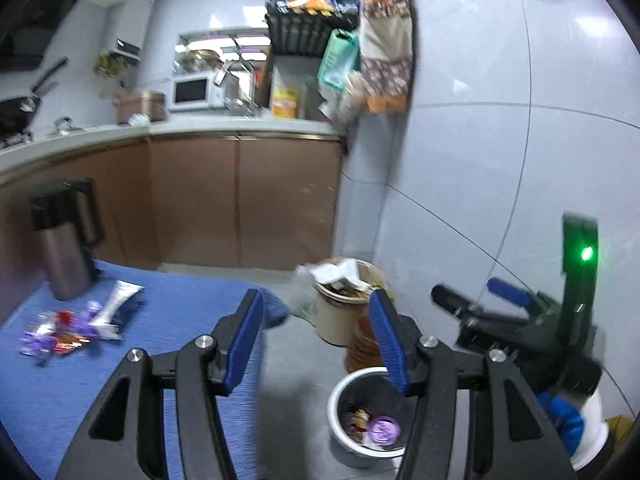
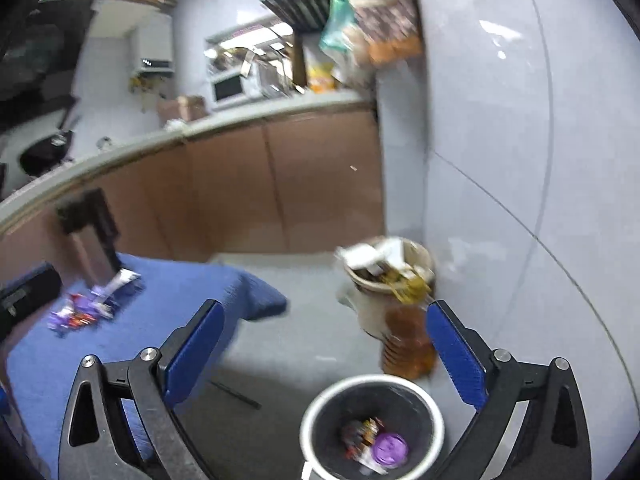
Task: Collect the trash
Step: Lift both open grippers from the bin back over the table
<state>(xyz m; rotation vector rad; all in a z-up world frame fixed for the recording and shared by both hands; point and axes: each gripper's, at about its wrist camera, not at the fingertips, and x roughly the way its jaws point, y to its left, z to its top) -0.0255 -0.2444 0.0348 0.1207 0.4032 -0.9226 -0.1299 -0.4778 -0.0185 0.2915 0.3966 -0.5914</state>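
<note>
A white-rimmed trash bin (image 1: 340, 396) (image 2: 434, 408) stands on the floor beside the table, holding wrappers and a purple lid (image 1: 384, 430) (image 2: 390, 449). Loose wrappers (image 1: 72, 330) (image 2: 86, 306) lie on the blue tablecloth (image 1: 180, 308) (image 2: 172, 292). My left gripper (image 1: 316, 320) is open and empty, held above the table corner and the bin. My right gripper (image 2: 324, 328) is open and empty, above the bin; it also shows in the left wrist view (image 1: 472, 296) at the right.
A steel thermos (image 1: 66, 240) (image 2: 90, 236) stands at the table's far end. A full beige bin (image 1: 346, 300) (image 2: 390, 280) and an amber oil bottle (image 1: 362, 344) (image 2: 408, 344) stand by the tiled wall. Brown cabinets (image 1: 240, 200) and a cluttered counter are behind.
</note>
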